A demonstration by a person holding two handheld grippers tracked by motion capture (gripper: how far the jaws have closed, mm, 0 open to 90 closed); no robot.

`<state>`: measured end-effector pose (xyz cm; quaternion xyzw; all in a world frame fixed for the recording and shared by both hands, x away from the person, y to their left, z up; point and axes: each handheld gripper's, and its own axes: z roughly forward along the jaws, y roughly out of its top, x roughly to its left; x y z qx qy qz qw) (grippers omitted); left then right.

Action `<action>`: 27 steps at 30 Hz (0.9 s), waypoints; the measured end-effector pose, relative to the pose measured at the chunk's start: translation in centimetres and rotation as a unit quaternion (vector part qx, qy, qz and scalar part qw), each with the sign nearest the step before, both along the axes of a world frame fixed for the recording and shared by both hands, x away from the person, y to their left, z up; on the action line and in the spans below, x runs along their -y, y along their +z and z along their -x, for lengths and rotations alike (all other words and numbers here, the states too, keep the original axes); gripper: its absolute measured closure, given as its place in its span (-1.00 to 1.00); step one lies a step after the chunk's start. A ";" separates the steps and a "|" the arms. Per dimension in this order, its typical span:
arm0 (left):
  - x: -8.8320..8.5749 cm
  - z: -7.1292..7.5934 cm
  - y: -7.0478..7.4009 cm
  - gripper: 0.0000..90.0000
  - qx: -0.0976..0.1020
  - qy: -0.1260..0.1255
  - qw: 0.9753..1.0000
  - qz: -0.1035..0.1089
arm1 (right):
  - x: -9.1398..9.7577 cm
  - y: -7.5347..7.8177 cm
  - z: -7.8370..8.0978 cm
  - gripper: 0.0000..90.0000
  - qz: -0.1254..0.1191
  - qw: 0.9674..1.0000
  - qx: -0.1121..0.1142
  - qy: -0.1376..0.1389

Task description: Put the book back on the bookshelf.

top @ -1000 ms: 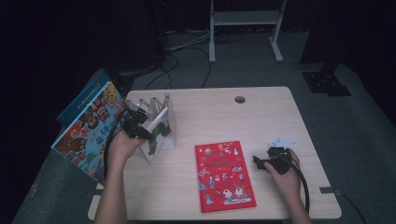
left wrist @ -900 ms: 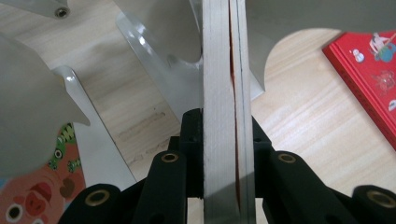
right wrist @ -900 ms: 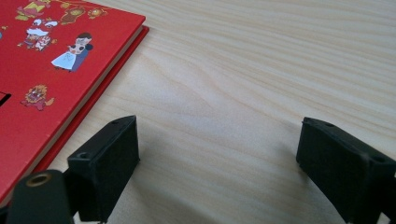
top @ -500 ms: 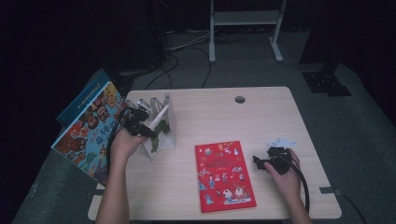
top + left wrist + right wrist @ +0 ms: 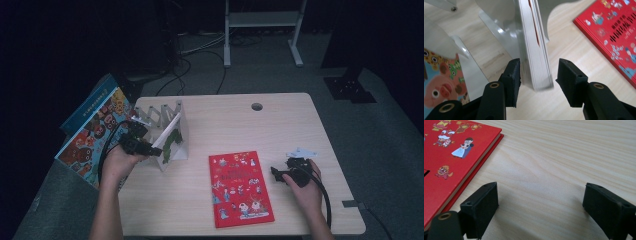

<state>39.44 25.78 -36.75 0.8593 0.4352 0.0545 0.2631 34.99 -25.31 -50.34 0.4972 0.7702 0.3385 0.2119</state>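
A thin white-paged book [image 5: 170,135] leans upright in the end slot of a clear rack [image 5: 155,117] at the table's left. My left gripper [image 5: 152,149] sits at its near edge. In the left gripper view the jaws have just been opening, and the book [image 5: 536,50] stands between them with a gap at the right pad, so my left gripper [image 5: 537,75] is open. A red picture book [image 5: 240,187] lies flat at the front middle. Just right of it, my right gripper [image 5: 276,175] rests open on the wood with nothing between its pads [image 5: 540,202].
Colourful picture books [image 5: 90,135] lean off the table's left side. The wooden table [image 5: 280,125] has a cable hole [image 5: 257,106] near its far edge. A white metal stand [image 5: 260,20] and floor cables lie beyond it.
The left gripper has let go of the book in the rack and drawn back a little toward the person. The book stays in its slot. The right hand has not moved.
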 end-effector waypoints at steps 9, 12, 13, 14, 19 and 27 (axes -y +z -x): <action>0.1 0.2 -1.0 0.47 -0.021 -0.026 0.999 -0.003 | 0.0 0.0 0.0 -0.73 -0.001 1.000 -0.001 -0.001; 0.4 0.3 -1.2 0.46 -0.022 -0.029 0.999 0.003 | 0.0 0.0 0.0 -0.73 -0.001 1.000 0.000 -0.001; 0.5 0.3 -1.2 0.45 -0.022 -0.030 0.999 0.005 | 0.0 0.0 0.0 -0.73 -0.001 1.000 -0.001 -0.001; 0.6 0.2 -1.2 0.45 -0.022 -0.029 0.999 0.007 | 0.0 0.0 0.0 -0.73 -0.001 1.000 0.000 -0.001; 1.7 0.0 -1.3 0.41 -0.020 -0.039 0.999 0.008 | 0.0 0.0 0.0 -0.73 -0.001 1.000 -0.001 -0.001; 3.7 -0.4 -1.5 0.35 -0.013 -0.050 0.999 0.017 | 0.0 0.0 0.0 -0.73 -0.001 1.000 0.000 0.000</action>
